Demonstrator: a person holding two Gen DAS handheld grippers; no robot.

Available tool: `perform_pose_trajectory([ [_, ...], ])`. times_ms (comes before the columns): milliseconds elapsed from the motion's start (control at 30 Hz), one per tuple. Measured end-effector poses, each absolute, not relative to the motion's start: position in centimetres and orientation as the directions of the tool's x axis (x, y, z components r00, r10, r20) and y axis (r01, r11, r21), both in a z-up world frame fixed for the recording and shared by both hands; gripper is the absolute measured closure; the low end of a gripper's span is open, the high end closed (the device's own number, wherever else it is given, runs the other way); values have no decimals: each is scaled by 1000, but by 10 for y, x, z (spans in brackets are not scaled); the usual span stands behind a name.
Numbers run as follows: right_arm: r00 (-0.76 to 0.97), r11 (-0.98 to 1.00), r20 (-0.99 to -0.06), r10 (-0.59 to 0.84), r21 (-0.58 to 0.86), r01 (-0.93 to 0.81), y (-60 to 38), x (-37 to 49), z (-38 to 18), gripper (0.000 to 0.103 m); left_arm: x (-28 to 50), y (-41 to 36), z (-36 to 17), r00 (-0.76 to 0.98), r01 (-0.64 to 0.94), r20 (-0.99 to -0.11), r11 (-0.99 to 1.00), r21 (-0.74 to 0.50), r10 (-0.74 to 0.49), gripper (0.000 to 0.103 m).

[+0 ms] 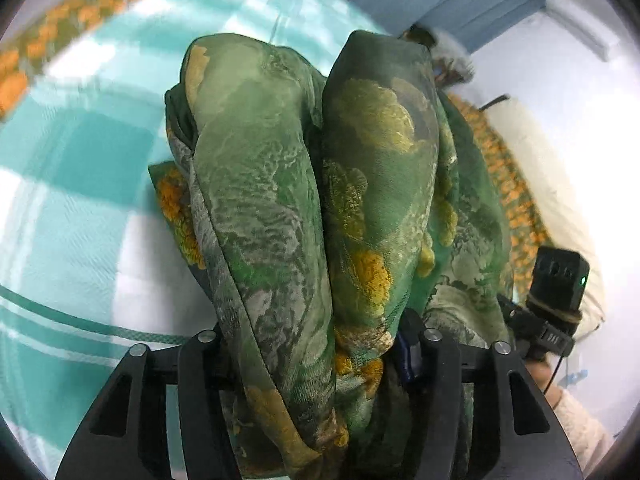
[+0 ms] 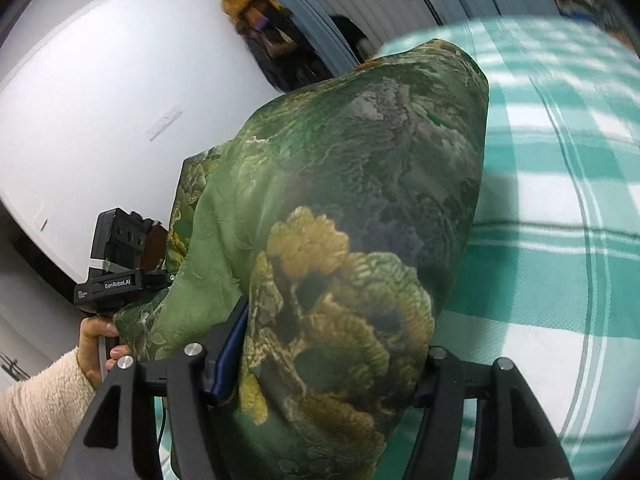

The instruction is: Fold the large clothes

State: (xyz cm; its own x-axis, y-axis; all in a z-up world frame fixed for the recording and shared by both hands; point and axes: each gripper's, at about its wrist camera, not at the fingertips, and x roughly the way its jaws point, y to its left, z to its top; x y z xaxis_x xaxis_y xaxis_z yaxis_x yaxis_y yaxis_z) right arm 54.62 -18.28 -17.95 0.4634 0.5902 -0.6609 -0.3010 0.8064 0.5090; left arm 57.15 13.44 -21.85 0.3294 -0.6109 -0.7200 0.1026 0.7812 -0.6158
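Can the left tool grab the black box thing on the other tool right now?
Probably not. The left tool already looks shut on the green flowered cloth, which drapes over both its fingers. The black box sits off to the side on the right tool, apart from it, so the cloth would have to go first.

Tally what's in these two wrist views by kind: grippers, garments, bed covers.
Grippers: 2, left gripper and right gripper, each with green floral cloth bunched between its fingers.
Garments: 1, green floral garment, draped over both grippers.
Bed covers: 1, teal and white checked cover under it.
Total: 4
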Motion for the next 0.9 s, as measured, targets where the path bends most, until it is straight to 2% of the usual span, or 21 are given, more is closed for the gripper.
perform_pose_trajectory([
  [100,399,795,-690,604,561,-232,-197,555,-218,32,568,141,-237,342,87,-684,747,-659,-644,21],
  [133,397,765,-662,635,609,-209,-205,551,-226,24,568,145,-237,354,79,-674,739,-669,-648,14],
  [200,418,738,-628,656,650,-181,-215,544,-228,14,559,156,-230,381,79,-673,748,-660,-634,12],
  [267,437,755,-642,630,637,-154,-225,536,-221,7,552,165,-212,414,96,-688,781,-617,-595,12],
  [367,515,836,-678,524,523,-163,-233,504,-190,7,523,168,-171,502,115,-723,865,-488,-474,11],
  [467,624,945,-710,325,271,-183,-228,461,-144,6,494,168,-128,628,72,-735,960,-270,-254,3],
  [533,700,978,-683,209,128,-167,-217,430,-118,6,469,166,-105,704,32,-699,989,-146,-126,1],
  [633,818,995,-576,17,-70,-70,-205,385,-74,5,415,140,-72,821,-51,-568,998,35,62,0],
  [700,852,994,-523,-35,-103,-23,-198,366,-55,0,394,144,-56,853,-72,-513,995,70,98,0],
  [733,853,995,-520,-28,-97,-27,-197,361,-49,0,383,143,-45,854,-65,-513,996,68,91,0],
  [833,814,998,-580,18,-40,-50,-194,353,-40,0,358,122,-35,809,-39,-585,999,31,50,0],
  [900,810,998,-586,-27,-57,-8,-190,328,-33,0,346,112,-30,800,-59,-596,998,24,61,0],
])
